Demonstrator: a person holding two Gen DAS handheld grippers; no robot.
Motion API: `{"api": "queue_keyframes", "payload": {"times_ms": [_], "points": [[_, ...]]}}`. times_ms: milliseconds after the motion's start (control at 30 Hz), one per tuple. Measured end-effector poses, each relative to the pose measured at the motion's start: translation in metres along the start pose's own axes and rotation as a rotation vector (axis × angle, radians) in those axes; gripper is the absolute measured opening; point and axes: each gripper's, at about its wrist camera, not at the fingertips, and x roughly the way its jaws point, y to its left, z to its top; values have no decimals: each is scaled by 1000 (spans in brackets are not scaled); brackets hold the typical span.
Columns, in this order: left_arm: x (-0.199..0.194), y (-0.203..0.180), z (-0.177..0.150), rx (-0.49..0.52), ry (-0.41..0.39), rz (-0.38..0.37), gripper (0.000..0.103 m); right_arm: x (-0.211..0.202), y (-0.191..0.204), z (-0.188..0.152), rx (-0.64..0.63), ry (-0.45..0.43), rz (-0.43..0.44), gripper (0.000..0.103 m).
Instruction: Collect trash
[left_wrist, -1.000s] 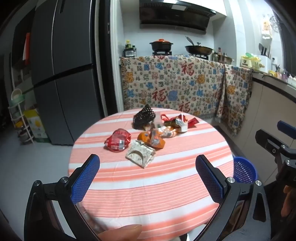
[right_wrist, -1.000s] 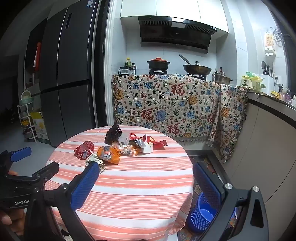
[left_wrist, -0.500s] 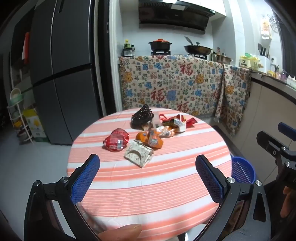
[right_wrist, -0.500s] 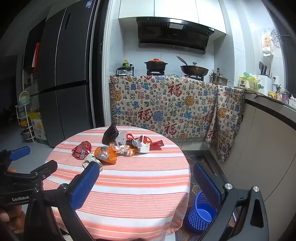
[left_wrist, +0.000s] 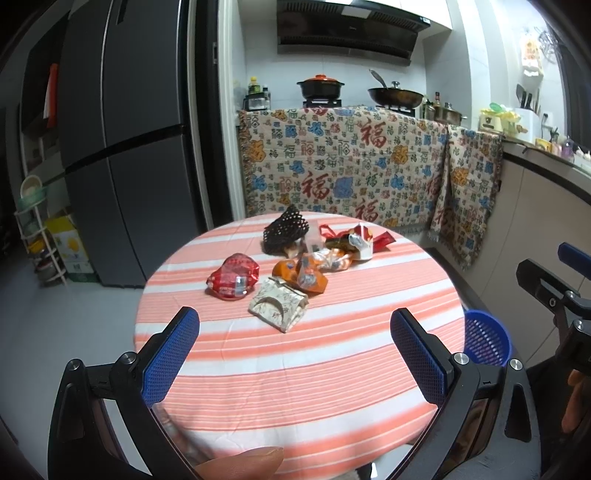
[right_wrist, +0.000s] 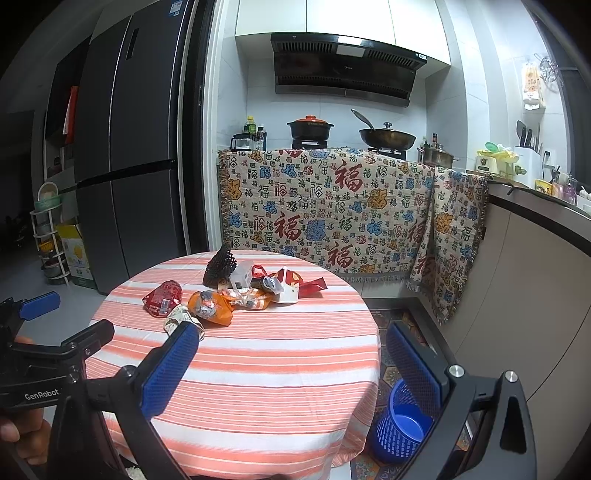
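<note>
**Both grippers draw back a little from the table; no trash is taken yet**

Left wrist view: compared with one second ago, the table (left_wrist: 295, 369) with the striped cloth looks smaller and sits further away, so the left gripper (left_wrist: 295, 350) has moved back or up a little. The trash has not moved. The patterned paper packet (left_wrist: 279, 304) is the piece nearest to the gripper, with the red wrapper (left_wrist: 233, 276) to its left and the orange wrapper (left_wrist: 301, 275) just behind it. The jaws stand wide open and hold nothing. The blue basket (left_wrist: 485, 341) stands on the floor at the right side of the table.

Right wrist view: the table also appears lower and further here. The right gripper (right_wrist: 295, 363) has its jaws wide open and empty, well apart from the trash pile. The basket (right_wrist: 402, 424) seems empty, though the right jaw hides part of it. I judge the collecting has not started.
</note>
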Motion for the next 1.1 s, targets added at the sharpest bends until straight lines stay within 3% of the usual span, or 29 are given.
{"api": "queue_keyframes", "payload": {"times_ms": [1100], "points": [[1, 1, 0, 1, 3, 0, 103, 7, 0, -7, 8, 8, -1, 103]]}}
